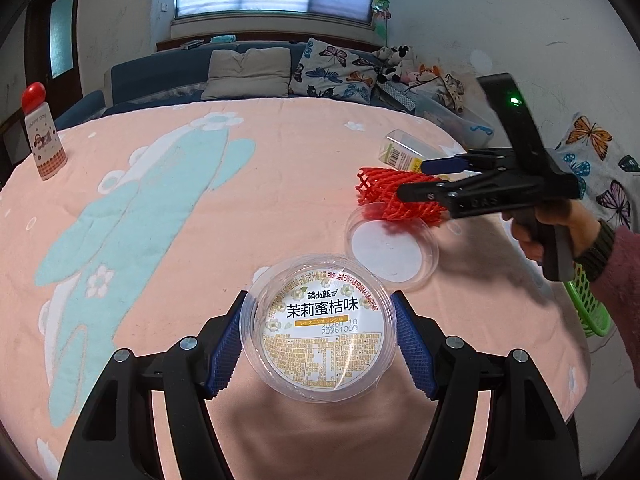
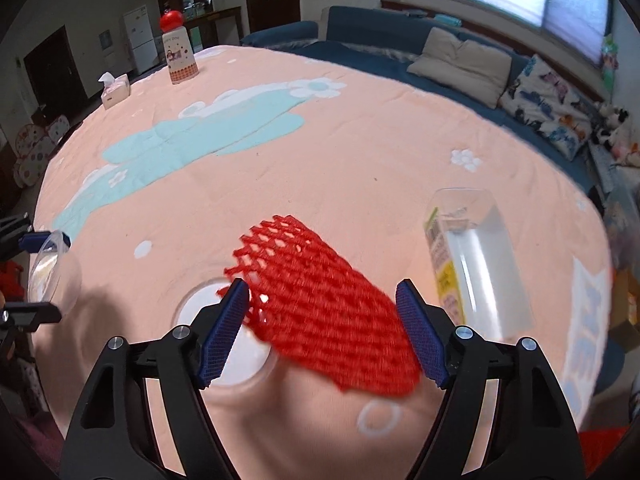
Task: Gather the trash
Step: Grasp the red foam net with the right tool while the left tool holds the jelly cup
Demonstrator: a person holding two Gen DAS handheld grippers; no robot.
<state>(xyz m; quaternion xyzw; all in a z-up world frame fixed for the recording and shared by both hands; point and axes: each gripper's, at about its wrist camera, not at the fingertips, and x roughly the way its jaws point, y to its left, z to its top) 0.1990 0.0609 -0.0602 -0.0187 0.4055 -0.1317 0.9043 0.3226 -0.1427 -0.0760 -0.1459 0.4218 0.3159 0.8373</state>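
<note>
My left gripper [image 1: 320, 344] has its blue pads pressed on both sides of a clear labelled cup [image 1: 322, 330], held just over the pink cloth [image 1: 200, 220]. My right gripper [image 2: 326, 334] is wide open around the red net [image 2: 320, 308]; whether a pad [image 2: 224, 334] touches it I can't quite tell through the blur. The net overlaps a clear lid [image 2: 224, 340]. A clear box [image 2: 476, 260] lies just to the right of the net.
</note>
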